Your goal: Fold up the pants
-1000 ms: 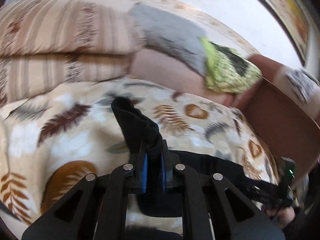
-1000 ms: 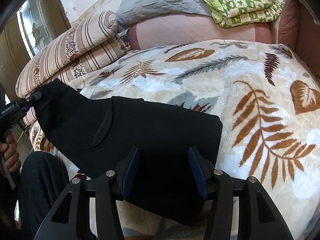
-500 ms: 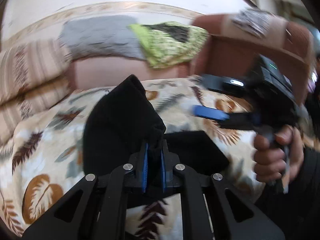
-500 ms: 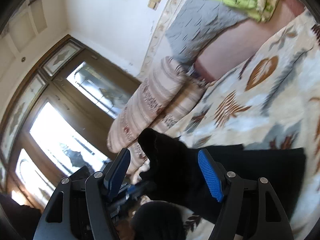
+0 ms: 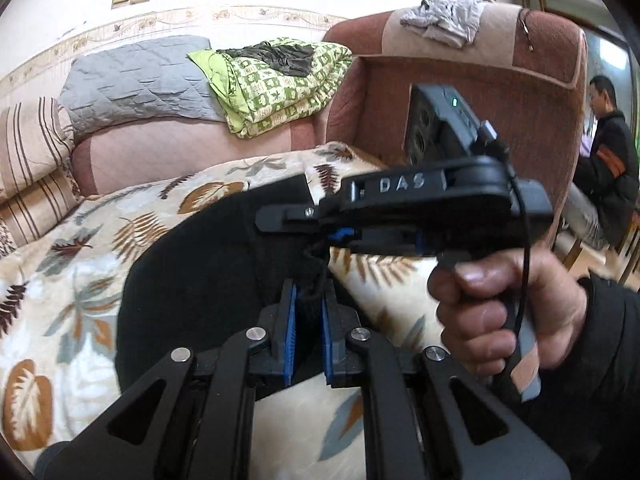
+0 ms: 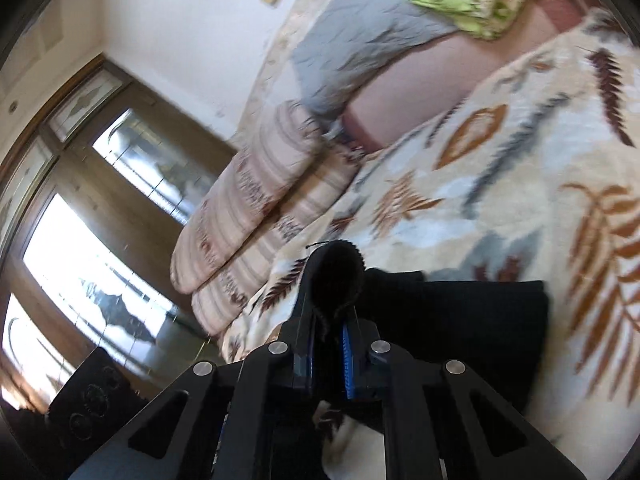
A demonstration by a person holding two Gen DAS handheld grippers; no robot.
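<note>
Both grippers, left gripper [image 5: 308, 332] and right gripper [image 6: 330, 356], clamped on black pants [image 5: 192, 292] over the blanket [image 5: 80, 240]; right jaws just closed on a thin bunched edge, may slip mid-fold.

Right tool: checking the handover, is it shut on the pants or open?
Shut on the black pants. The right tool has just closed, and a bunched fold of cloth sticks up between its blue pads.

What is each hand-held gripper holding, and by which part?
Both hold the black pants: the left hand-held gripper and the right hand-held gripper each pinch a bunched edge.
</note>
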